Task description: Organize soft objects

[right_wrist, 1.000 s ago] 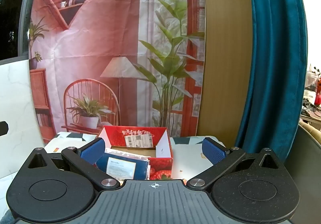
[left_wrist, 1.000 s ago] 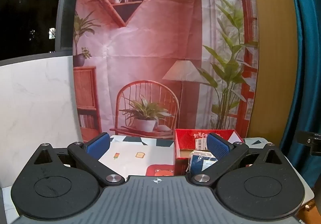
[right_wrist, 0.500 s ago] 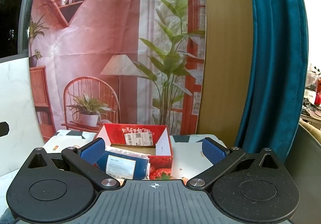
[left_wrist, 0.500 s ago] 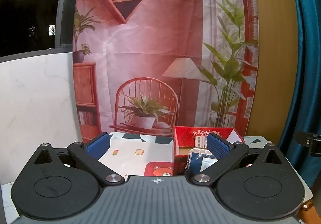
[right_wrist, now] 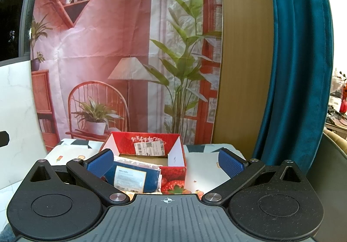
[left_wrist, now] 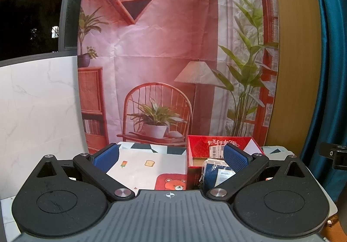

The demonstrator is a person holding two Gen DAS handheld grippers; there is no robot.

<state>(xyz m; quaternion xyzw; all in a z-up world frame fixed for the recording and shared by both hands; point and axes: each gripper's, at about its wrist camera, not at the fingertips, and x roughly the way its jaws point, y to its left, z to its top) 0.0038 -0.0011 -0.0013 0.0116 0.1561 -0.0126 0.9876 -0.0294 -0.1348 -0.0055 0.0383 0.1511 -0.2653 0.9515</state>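
A red strawberry-print cardboard box (right_wrist: pixel 173 174) stands open on the table, also in the left wrist view (left_wrist: pixel 196 150). A dark blue soft item in a clear bag with a white label (right_wrist: pixel 134 179) rests over the box's near edge; it also shows in the left wrist view (left_wrist: pixel 216 175). My left gripper (left_wrist: pixel 170 158) is open and empty, left of the box. My right gripper (right_wrist: pixel 166 162) is open and empty, just in front of the box and the bag.
A tablecloth with cartoon prints (left_wrist: pixel 147 168) covers the table. A printed backdrop (left_wrist: pixel 164 57) hangs right behind it. A white marble panel (left_wrist: pixel 36 111) stands on the left, a teal curtain (right_wrist: pixel 297 68) on the right.
Both views have tilted slightly, so the table and box sit a little lower and nearer. Both grippers stay open and empty.
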